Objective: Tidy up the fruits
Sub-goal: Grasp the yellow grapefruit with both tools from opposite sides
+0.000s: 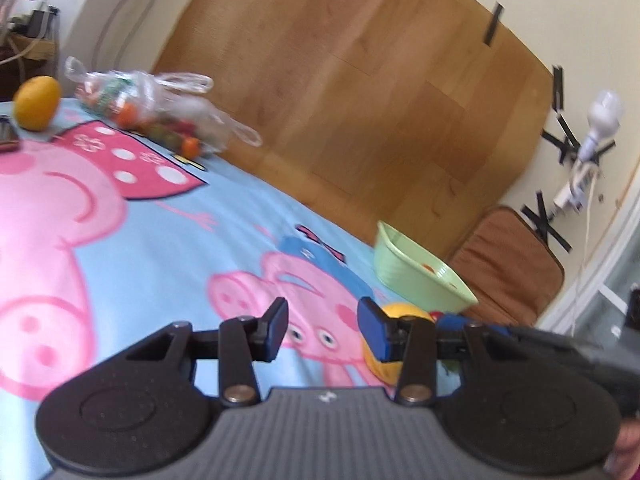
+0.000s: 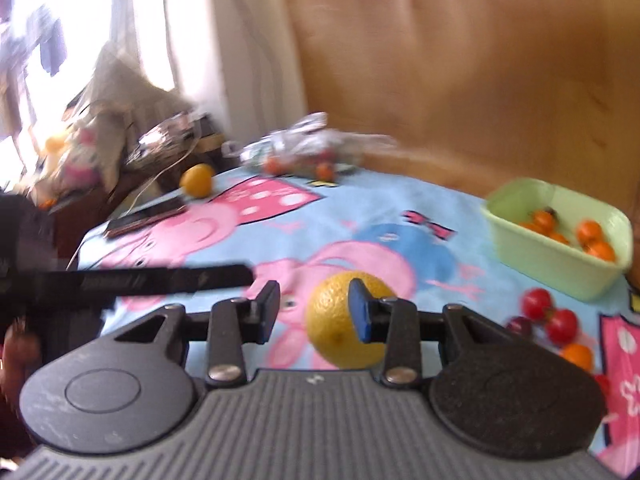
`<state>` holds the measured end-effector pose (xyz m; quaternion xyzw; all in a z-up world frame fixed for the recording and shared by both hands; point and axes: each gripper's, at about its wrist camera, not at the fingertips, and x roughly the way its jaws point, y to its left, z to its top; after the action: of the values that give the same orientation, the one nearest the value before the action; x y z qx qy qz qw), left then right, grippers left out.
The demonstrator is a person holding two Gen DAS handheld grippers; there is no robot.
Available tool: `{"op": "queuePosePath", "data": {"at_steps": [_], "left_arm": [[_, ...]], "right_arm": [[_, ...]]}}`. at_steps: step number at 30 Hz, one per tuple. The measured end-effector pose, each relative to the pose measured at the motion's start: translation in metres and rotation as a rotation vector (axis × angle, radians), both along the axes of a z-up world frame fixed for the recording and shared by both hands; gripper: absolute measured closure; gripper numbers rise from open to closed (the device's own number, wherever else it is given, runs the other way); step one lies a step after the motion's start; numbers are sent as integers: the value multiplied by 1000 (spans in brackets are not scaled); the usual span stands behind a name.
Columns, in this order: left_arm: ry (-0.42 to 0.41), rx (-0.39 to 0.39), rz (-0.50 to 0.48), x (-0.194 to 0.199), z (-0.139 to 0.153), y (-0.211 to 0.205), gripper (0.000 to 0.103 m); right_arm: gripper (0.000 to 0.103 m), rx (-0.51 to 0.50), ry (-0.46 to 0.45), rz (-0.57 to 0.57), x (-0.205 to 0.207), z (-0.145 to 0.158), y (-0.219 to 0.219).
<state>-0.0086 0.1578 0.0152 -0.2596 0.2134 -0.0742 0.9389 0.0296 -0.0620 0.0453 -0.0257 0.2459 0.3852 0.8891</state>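
A large yellow orange (image 2: 340, 320) lies on the blue cartoon blanket (image 2: 380, 200), partly between my right gripper's (image 2: 314, 312) open fingers; the right pad (image 2: 358, 312) is in front of it. It also shows in the left wrist view (image 1: 400, 312) behind my open, empty left gripper (image 1: 322, 330). A pale green basket (image 2: 552, 256) holds several small orange fruits (image 2: 592, 236). A second orange (image 1: 37, 102) sits far back beside a plastic bag of small fruits (image 1: 160, 112).
Loose red tomatoes (image 2: 552, 316) and a small orange fruit (image 2: 578, 354) lie near the basket. A wooden headboard (image 1: 340, 80) stands behind the bed. A phone (image 2: 140, 220) and clutter lie at the far left. The left gripper's body (image 2: 120, 280) crosses the right view.
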Motion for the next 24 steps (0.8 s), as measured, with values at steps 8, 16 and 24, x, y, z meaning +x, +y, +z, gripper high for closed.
{"op": "queuePosePath", "data": {"at_steps": [8, 16, 24], "left_arm": [[14, -5, 17, -3, 2, 11, 62], [10, 0, -54, 5, 1, -5, 43], [24, 69, -142, 16, 0, -35, 8]], "right_arm": [[62, -3, 39, 122, -7, -8, 26], [50, 14, -34, 49, -16, -1, -8], [40, -132, -7, 52, 1, -31, -1]]}}
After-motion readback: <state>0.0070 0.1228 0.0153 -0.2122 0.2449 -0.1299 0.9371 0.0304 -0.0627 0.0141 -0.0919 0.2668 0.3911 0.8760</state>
